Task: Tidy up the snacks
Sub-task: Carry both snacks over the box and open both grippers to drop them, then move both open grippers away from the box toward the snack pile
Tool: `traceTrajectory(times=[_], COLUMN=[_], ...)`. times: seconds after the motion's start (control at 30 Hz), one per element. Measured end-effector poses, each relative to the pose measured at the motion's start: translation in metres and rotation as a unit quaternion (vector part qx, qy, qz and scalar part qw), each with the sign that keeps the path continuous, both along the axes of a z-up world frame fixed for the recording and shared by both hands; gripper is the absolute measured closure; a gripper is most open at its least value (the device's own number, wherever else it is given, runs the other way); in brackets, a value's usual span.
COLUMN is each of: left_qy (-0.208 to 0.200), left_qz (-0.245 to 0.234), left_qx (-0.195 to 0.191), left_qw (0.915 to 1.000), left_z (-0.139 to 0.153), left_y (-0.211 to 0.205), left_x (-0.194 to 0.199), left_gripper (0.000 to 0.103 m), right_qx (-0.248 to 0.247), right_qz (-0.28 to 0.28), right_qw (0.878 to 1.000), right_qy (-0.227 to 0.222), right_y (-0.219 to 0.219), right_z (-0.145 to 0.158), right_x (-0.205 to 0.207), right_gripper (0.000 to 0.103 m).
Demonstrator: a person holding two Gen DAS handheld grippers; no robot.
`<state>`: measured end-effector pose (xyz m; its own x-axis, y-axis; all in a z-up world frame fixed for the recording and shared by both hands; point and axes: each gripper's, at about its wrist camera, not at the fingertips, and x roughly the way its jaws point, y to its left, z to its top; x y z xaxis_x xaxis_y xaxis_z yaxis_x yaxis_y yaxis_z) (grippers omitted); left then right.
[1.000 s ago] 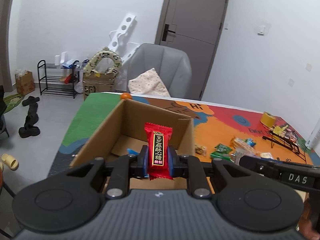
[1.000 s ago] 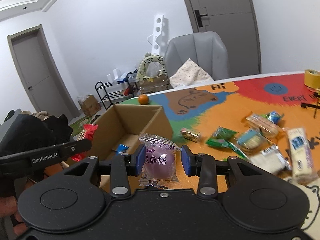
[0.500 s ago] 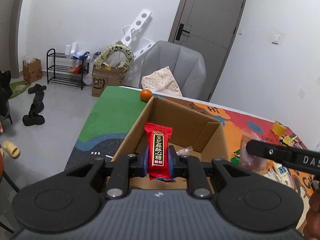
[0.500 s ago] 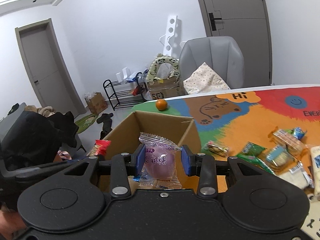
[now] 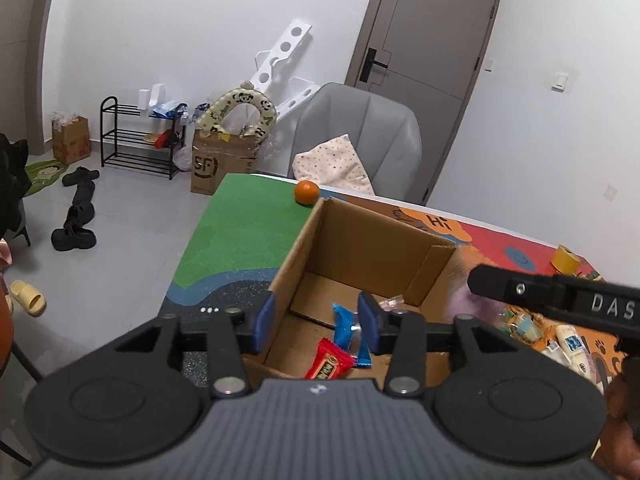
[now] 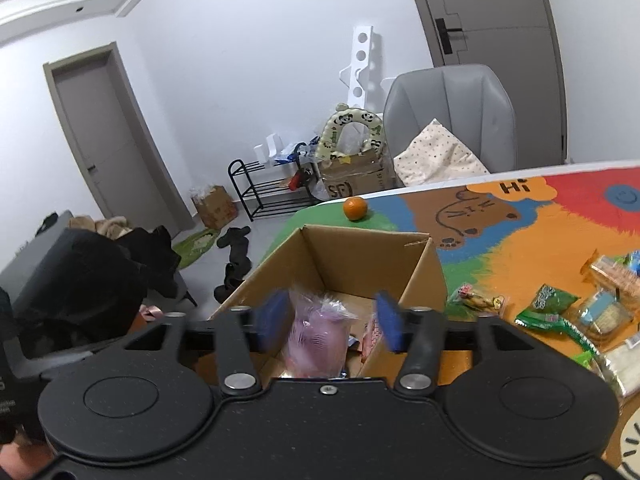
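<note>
Over the open cardboard box (image 5: pixel 384 256) both of my grippers hang with their blue pads spread apart. My left gripper (image 5: pixel 316 322) holds nothing; its jaws stand wide over the box's near corner. Below it, on the box floor, lies the red candy packet (image 5: pixel 329 364) with its yellow-and-black label, tilted, its upper edge touching a blue wrapper (image 5: pixel 347 322) that lies just behind it. A small clear wrapper (image 5: pixel 391 301) sits further back near the inner flap.

My right gripper (image 6: pixel 329 322) is spread open too. Between its pads, apart from both of them, is the purple mochi packet (image 6: pixel 316 334), blurred, inside the box opening (image 6: pixel 360 264); I cannot tell whether it rests on the floor of the box. A pinkish wrapper (image 6: pixel 372 336) shows just right of it against the box wall, and a bit of blue beside that.

The box stands on the colourful table mat (image 6: pixel 520 248), on its green and dark end. An orange (image 6: pixel 355 208) sits on the mat just beyond the box's far corner. To the right of the box, on the orange part of the mat, loose snacks lie apart from it: a small clear candy pack (image 6: pixel 476 300), a green packet (image 6: pixel 548 312) and cracker packs (image 6: pixel 612 280). A yellow tape roll (image 5: pixel 566 258) stands at the mat's far edge.
</note>
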<state>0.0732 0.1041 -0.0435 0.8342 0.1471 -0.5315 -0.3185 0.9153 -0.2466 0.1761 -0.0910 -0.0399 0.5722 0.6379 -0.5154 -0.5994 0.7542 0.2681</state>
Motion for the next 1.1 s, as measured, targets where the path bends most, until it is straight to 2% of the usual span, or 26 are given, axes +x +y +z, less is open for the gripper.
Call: traceTrajectory(times=[0.13,0.2,0.27,0.7,1.1], left_qy=[-0.003,-0.005,-0.010,-0.005,-0.011], left_qz=[-0.012,-0.010,-0.004,-0.026,-0.057], left_qx=[0.000,0.004,0.013,0.019,0.034], left_qw=[0.9999,0.9999,0.9999,0.9995,0.9977], left_z=[0.002,0.004,0.005,0.008,0.017], left_y=[-0.006,-0.011,-0.016,-0.047,-0.090], left_x=[0.000,0.001,0.001,0.010,0.020], left_gripper=[0.040,0.024,0.017,0.015,0.013], right_qx=[0.005,0.006,0.005,0.014,0.027], right_qz=[-0.009,-0.015,-0.022,-0.069,-0.113], right_qw=[1.000,1.000,1.000,0.997,0.993], right_qy=[0.004,0.003,0.001,0.009,0.014], right_y=[-0.010,-0.017,-0.024,-0.074,-0.128], right_z=[0.000,-0.001,-0.001,-0.009,-0.012], right_x=[-0.002,-0.003,-0.004,-0.006,-0.003], right_gripper=[0.042,0.037,0.033,0.018,0.016])
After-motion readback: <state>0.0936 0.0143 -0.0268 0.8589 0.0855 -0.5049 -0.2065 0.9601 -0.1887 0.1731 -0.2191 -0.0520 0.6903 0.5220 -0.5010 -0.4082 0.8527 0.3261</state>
